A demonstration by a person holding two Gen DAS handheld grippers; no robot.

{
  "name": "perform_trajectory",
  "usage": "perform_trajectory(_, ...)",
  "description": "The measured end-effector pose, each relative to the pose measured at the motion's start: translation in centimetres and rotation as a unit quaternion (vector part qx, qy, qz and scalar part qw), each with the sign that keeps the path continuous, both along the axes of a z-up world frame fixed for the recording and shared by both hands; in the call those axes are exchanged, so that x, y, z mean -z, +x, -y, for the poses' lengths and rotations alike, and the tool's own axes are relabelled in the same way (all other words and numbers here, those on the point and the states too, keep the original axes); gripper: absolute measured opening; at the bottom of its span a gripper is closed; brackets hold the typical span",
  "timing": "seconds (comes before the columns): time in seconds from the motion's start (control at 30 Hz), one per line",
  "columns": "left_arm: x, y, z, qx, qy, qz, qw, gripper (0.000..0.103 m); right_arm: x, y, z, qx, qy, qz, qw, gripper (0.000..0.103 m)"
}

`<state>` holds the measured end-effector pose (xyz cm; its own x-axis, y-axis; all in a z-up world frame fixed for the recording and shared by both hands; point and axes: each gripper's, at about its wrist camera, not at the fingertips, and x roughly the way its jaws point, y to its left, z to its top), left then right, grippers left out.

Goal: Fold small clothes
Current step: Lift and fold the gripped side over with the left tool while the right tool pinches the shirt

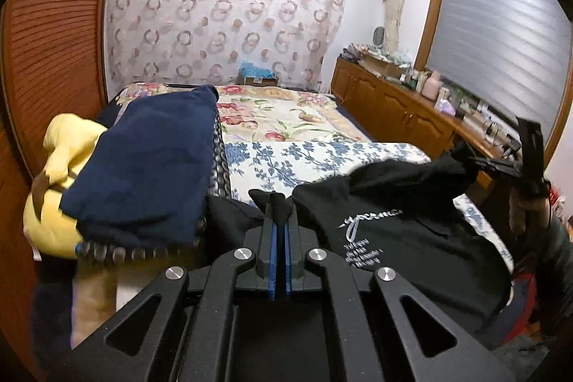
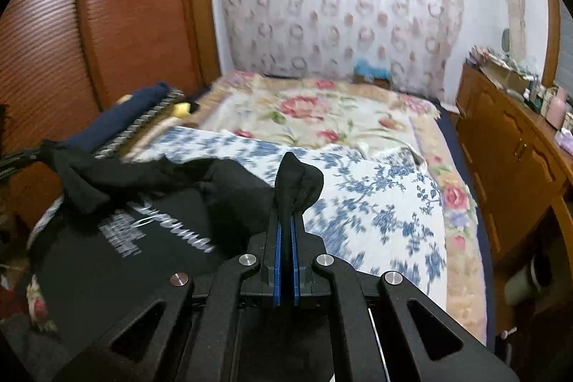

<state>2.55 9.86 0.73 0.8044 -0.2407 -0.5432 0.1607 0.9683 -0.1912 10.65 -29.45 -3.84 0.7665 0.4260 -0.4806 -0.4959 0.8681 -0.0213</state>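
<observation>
So that it can be spread for folding, the black printed cotton shirt is pinched by left gripper at six o'clock and right gripper, both clamped on cloth.

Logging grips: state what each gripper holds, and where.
Left gripper and right gripper each pinch a bunched edge of the black shirt.

Each wrist camera looks forward and somewhat downward along its own fingers, close over the black printed cotton garment. Both share the floral-quilted bed, its far edge and, seemingly, the opposite gripper.
</observation>
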Motion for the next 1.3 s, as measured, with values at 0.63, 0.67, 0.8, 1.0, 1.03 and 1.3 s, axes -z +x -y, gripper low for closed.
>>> perform_trajectory(0.63,-0.5,-9.6,-1.6,-0.035,0.020,0.005,0.9992,0.004,1.1,-15.9,7.8,0.009,0.023,-0.018,1.000,0.004)
perform_trajectory(0.67,-0.4,-9.7,-1.6,-0.038,0.023,0.001,0.9990,0.004,1.2,-16.4,8.0,0.009,0.023,-0.022,0.999,0.004)
perform_trajectory(0.8,0.4,-10.0,-2.3,-0.049,0.033,-0.010,0.9982,0.004,1.8,-16.7,8.4,0.012,0.011,-0.039,0.999,0.004)
perform_trajectory(1.0,0.7,-11.0,-3.0,-0.057,0.043,-0.012,0.9974,0.004,0.7,-17.0,8.0,0.016,0.011,-0.050,0.999,0.004)
perform_trajectory(1.03,0.9,-10.9,-3.0,-0.056,0.043,-0.015,0.9974,0.004,0.7,-16.9,8.1,0.016,0.013,-0.052,0.998,0.004)
perform_trajectory(1.3,0.5,-10.5,-3.6,-0.060,0.025,-0.007,0.9979,0.010,0.5,-15.9,7.9,0.029,0.009,-0.050,0.998,0.010)
